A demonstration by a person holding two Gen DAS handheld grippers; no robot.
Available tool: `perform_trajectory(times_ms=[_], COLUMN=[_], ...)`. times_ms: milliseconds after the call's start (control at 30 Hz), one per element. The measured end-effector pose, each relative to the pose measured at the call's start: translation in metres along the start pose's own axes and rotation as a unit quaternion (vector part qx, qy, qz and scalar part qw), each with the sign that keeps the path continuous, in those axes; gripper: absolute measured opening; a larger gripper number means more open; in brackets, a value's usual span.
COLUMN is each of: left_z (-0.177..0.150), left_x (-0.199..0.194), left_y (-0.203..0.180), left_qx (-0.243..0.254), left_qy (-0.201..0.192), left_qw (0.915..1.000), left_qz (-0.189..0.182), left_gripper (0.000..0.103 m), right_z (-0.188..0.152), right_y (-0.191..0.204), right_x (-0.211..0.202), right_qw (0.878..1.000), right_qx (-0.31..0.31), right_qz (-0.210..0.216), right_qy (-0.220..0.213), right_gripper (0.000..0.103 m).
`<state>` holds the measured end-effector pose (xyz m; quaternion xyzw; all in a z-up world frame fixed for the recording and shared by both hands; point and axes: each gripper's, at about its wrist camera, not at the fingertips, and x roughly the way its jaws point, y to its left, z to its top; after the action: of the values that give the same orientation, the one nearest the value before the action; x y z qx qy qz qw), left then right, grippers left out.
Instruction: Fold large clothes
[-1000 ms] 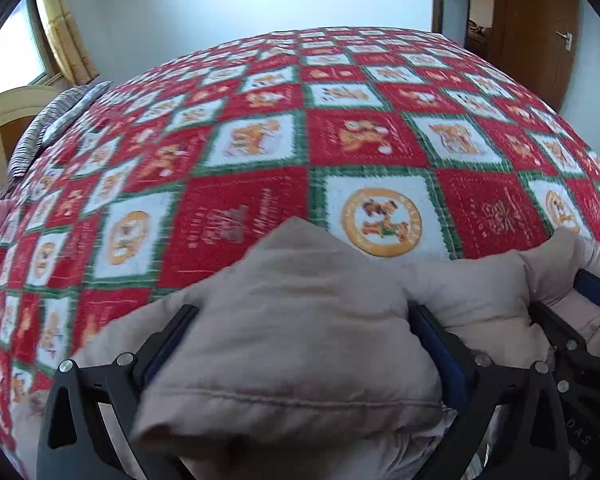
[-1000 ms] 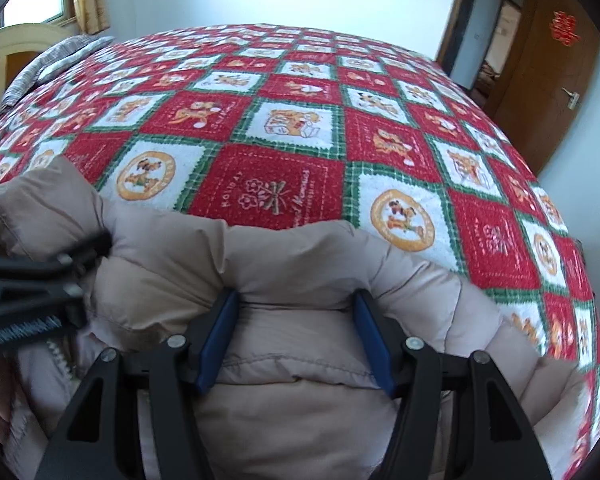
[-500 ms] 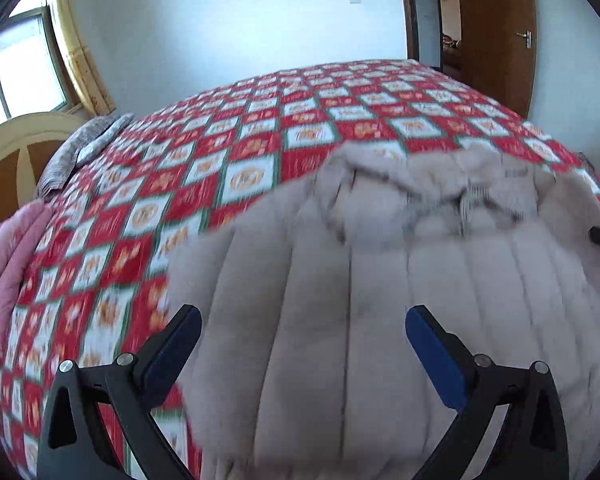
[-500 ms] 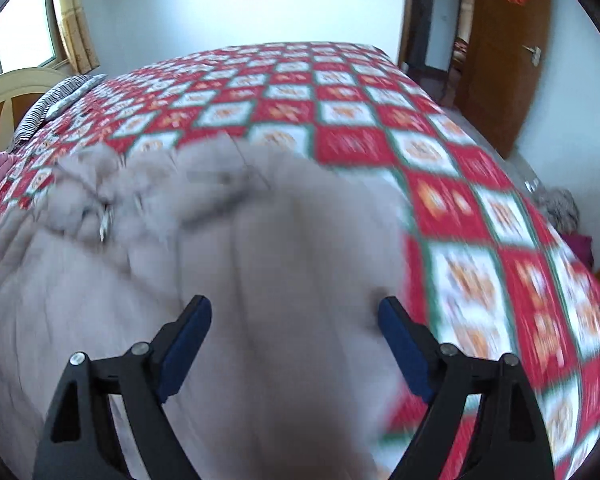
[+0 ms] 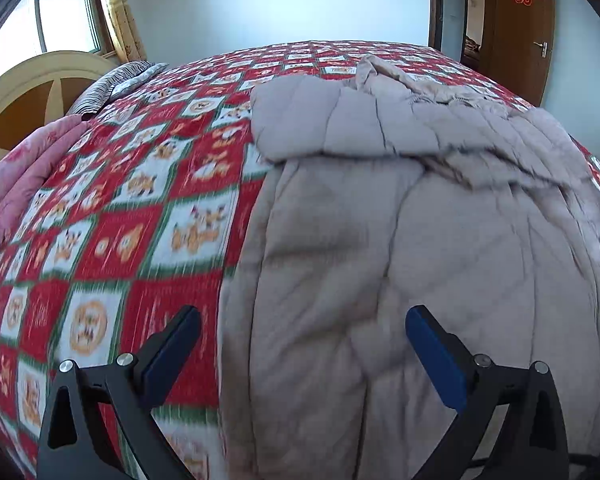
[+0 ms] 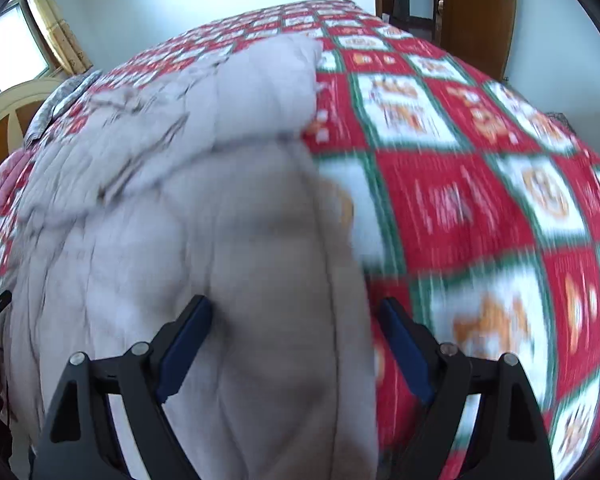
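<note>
The beige quilted padded coat (image 5: 400,240) lies spread on the bed with the red, white and green checked cover (image 5: 132,208). In the left wrist view it fills the picture from 12 to 5 o'clock, and its sleeve (image 5: 316,120) is folded across near 12 o'clock. The left tongs (image 5: 300,344) stand spread above the coat's edge, pinching nothing. The right tongs (image 6: 296,336) also stand spread over the coat, and the pads do not press it. A striped pillow (image 5: 116,80) lies at 10 o'clock.
</note>
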<state>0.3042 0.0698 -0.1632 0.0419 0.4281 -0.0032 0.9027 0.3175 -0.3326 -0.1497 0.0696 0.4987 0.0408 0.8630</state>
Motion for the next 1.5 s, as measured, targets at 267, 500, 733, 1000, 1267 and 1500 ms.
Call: perform_trajectory(times_ms=[267, 500, 733, 1000, 1267, 1500], left_z=[-0.060, -0.083, -0.095, -0.099, -0.093, -0.069], left_x=[-0.026, -0.034, -0.036, -0.059, -0.114, -0.166], left_y=[0.005, 0.003, 0.002, 0.001, 0.009, 0.030], left_qx=[-0.018, -0.029, -0.026, 0.014, 0.027, -0.008], left_qy=[0.000, -0.005, -0.016, -0.046, -0.098, -0.141], left_qw=[0.9992, 0.9973, 0.9958, 0.9971, 0.9902, 0.9779], left_qz=[-0.037, -0.067, -0.086, -0.059, -0.096, -0.154], left_gripper=[0.102, 0.102, 0.097, 0.026, 0.011, 0.009], right_z=[-0.066, -0.107, -0.130, -0.140, -0.145, -0.136], right_y=[-0.005, 0.006, 0.010, 0.017, 0.018, 0.016], right_x=[-0.032, -0.049, -0.050, -0.070, -0.116, -0.163], right_qw=[1.000, 1.000, 0.999, 0.996, 0.989, 0.976], right_qx=[0.005, -0.008, 0.013, 0.026, 0.039, 0.053], right_qz=[0.007, -0.008, 0.013, 0.060, 0.092, 0.130], right_qy=[-0.008, -0.017, -0.030, -0.059, -0.114, -0.167], right_gripper=[0.086, 0.079, 0.054, 0.015, 0.012, 0.011])
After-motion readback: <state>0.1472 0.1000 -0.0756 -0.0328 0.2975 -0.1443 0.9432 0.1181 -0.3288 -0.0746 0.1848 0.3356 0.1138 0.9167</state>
